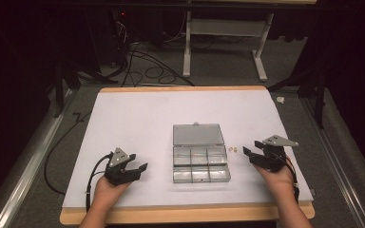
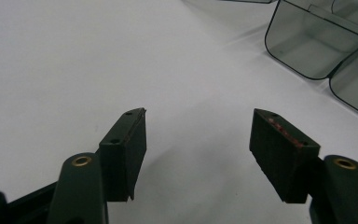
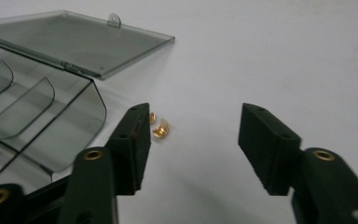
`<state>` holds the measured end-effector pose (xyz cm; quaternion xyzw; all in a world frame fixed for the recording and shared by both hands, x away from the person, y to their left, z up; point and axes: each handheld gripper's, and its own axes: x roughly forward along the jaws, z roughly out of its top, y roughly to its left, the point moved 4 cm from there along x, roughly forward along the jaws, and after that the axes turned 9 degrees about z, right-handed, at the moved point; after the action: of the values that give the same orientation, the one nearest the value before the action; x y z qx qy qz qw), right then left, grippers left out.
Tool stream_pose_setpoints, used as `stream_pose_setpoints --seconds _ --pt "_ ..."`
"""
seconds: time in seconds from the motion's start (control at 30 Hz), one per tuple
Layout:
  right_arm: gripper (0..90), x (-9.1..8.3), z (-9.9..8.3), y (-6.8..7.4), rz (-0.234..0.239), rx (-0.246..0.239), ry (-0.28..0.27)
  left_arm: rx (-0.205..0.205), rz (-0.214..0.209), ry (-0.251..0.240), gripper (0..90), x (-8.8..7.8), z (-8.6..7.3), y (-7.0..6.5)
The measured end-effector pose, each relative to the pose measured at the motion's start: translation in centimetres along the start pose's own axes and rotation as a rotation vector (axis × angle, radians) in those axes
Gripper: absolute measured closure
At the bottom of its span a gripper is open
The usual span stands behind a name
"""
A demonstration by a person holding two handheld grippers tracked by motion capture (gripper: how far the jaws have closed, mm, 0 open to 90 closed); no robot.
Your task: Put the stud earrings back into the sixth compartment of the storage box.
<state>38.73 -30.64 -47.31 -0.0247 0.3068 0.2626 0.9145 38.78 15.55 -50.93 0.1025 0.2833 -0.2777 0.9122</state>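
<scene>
The right hand-held gripper (image 3: 193, 140) is held spread, nothing between its jaws, just beside 2 brass bits (image 3: 158, 127) lying on the table (image 1: 133, 118) near the open box (image 1: 200, 164). The left hand-held gripper (image 2: 198, 149) is also spread and empty. No writing can be read.

Glossy brass pieces (image 3: 159, 127) beside a smooth translucent plastic box (image 1: 201, 164).

High cam overhead; gripper cams near organizer box (image 1: 201, 154)
</scene>
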Motion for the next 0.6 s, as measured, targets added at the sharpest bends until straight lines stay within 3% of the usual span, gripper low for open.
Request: stream_pose_setpoints --seconds 0.13,0.37,0.4,0.43,0.6 --pt "56.1 1.1 0.7 0.4 0.023 0.002 0.014 0.033 0.010 -0.023 37.0 -0.2 0.0 -0.3" --pt "76.8 3.6 1.4 1.7 0.113 -0.014 0.057 0.013 0.017 -0.024 37.0 -0.2 0.0 -0.2" --pt "76.8 3.6 1.4 1.7 0.113 -0.014 0.057 0.013 0.017 -0.024 37.0 -0.2 0.0 -0.2" --pt "77.7 4.3 1.3 2.0 0.104 -0.030 0.096 0.010 0.013 -0.019 37.0 -0.2 0.0 -0.1" --pt "77.7 4.8 1.0 2.2 0.120 -0.039 0.127 0.012 0.008 -0.028 36.9 -0.3 0.0 -0.1"
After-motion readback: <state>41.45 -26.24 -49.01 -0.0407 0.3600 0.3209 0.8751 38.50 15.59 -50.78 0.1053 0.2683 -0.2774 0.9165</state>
